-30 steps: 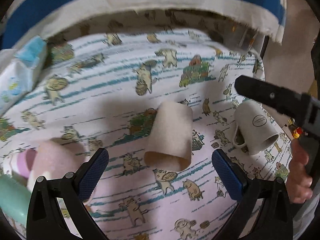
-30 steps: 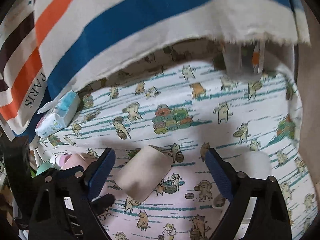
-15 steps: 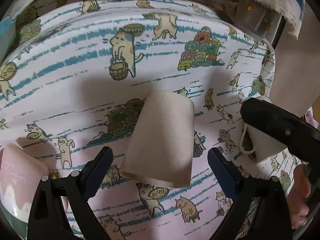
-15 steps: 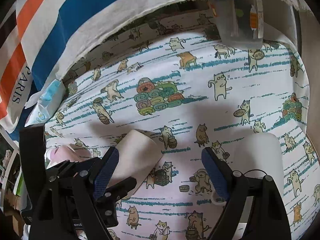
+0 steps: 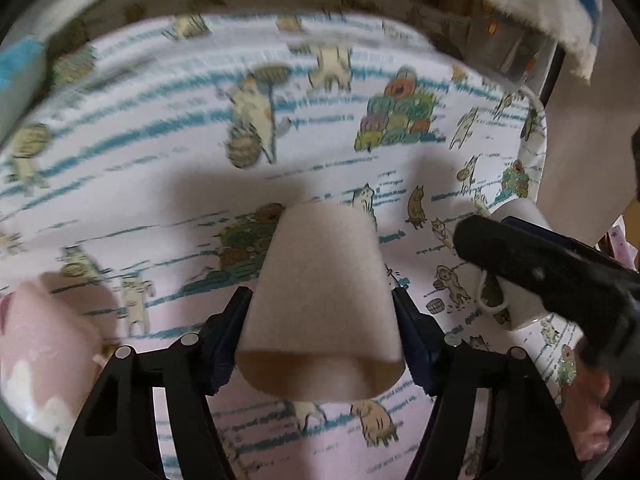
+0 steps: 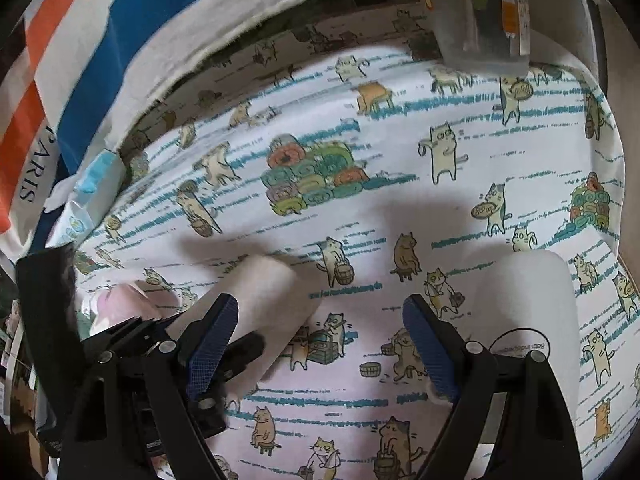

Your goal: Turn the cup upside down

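Two wrist fisheyes, both looking forward and down onto my cat-print tablecloth.

My left view sits very close behind the beige cup, facing its open mouth; my right view looks from the cup's right, a little farther back, and sees the same cup at its lower left. Both share that cup, the white mug right of it, the pink cup left of it, and the striped cloth beyond it.
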Action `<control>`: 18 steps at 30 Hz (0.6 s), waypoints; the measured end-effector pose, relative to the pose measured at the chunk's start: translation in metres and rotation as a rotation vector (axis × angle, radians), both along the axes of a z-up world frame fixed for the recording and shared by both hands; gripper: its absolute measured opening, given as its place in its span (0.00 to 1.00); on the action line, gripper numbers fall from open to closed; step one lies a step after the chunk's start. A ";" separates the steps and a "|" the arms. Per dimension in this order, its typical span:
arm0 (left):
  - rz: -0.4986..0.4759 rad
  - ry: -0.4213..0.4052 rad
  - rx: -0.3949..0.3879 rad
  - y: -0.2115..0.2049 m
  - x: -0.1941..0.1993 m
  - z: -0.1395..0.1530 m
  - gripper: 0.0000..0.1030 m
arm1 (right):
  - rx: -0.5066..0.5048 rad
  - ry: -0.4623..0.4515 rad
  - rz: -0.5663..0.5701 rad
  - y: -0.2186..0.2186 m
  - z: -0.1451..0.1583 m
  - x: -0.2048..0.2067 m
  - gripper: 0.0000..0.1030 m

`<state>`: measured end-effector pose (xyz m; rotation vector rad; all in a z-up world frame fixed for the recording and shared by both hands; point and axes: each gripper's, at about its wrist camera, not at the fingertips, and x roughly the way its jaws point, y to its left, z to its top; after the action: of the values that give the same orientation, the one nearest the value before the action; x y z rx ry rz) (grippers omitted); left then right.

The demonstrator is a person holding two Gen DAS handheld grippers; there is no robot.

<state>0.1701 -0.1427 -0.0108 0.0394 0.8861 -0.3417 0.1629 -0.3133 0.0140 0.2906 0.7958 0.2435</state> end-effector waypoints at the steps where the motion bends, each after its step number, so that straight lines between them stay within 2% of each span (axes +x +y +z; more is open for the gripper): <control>1: 0.011 -0.014 -0.002 0.003 -0.009 0.005 0.65 | 0.006 -0.012 0.007 0.000 0.004 -0.003 0.84; 8: 0.092 -0.169 -0.006 0.030 -0.092 0.031 0.65 | 0.036 -0.070 0.082 0.010 0.036 -0.034 0.84; 10: 0.131 -0.207 -0.012 0.038 -0.118 0.033 0.65 | -0.001 -0.097 0.109 0.019 0.044 -0.051 0.84; 13: 0.212 -0.280 0.020 0.043 -0.148 0.029 0.65 | -0.053 -0.148 0.115 0.027 0.050 -0.080 0.84; 15: 0.246 -0.295 0.028 0.046 -0.161 0.022 0.65 | -0.055 -0.155 0.120 0.031 0.050 -0.094 0.84; 18: 0.282 -0.260 0.006 0.046 -0.167 0.007 0.65 | -0.030 -0.139 0.118 0.031 0.045 -0.109 0.84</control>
<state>0.0027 -0.0971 -0.0040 -0.0353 0.6242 -0.0673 0.0535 -0.2823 0.0586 0.1967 0.6792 0.3584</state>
